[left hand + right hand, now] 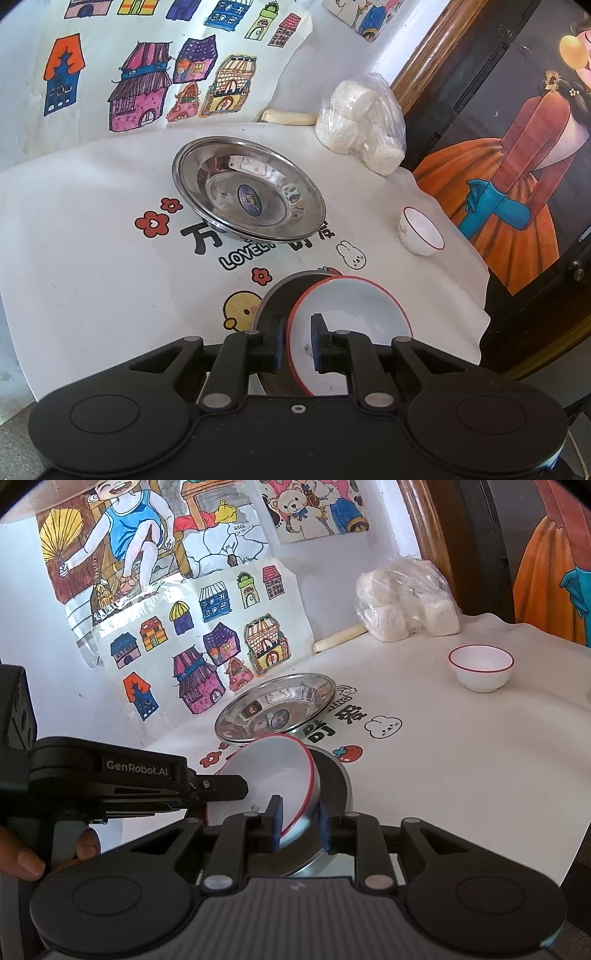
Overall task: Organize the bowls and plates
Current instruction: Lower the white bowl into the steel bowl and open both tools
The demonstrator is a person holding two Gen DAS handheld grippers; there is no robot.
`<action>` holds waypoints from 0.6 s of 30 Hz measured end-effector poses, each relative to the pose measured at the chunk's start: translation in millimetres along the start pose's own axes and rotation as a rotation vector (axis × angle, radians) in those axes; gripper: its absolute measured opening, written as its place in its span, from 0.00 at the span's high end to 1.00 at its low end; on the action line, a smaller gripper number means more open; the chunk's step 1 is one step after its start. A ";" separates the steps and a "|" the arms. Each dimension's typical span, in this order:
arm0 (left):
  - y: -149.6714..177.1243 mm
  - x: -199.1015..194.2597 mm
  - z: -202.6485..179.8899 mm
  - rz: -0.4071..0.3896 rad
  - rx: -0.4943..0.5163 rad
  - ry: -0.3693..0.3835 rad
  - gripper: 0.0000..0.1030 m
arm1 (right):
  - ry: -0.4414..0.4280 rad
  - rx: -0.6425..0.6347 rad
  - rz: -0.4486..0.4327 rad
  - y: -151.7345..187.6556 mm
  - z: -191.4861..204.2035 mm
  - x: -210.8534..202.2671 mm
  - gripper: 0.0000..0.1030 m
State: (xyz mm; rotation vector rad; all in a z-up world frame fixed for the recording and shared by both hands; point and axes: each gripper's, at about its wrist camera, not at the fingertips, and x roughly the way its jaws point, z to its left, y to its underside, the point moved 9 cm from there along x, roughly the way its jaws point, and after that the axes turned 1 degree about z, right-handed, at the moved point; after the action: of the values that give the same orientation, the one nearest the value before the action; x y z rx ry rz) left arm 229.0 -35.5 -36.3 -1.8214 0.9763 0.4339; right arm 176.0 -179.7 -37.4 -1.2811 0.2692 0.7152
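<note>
Children's drawings back the cloth-covered counter (92,258). Both tools, left tool (297,343) and right tool (299,827), straddle the tilted red-rimmed bowl's (351,314) rim over a dark plate (332,775); pads appear loosening. Lower it flat before letting go fully.

White wall (325,572) carries children's drawings (147,85) of coloured houses. Wooden frame (424,48) borders a dark panel (491,110) painted with a figure. Table (92,240) has a white printed cloth, daylit.
</note>
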 end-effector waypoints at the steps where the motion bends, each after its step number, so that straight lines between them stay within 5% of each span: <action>1: -0.1 0.0 0.0 0.000 0.000 -0.001 0.85 | -0.001 0.000 0.000 -0.1 -0.1 -0.5 0.75; 18: -7.6 -4.8 -4.9 -0.025 0.003 0.005 0.79 | -0.015 -0.010 -0.024 -3.9 0.6 -6.1 0.71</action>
State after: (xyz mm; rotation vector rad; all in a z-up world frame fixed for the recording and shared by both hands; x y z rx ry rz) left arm 231.3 -36.3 -26.4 -1.8306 0.9559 0.4129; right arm 173.7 -181.6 -30.8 -1.2857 0.2378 0.7060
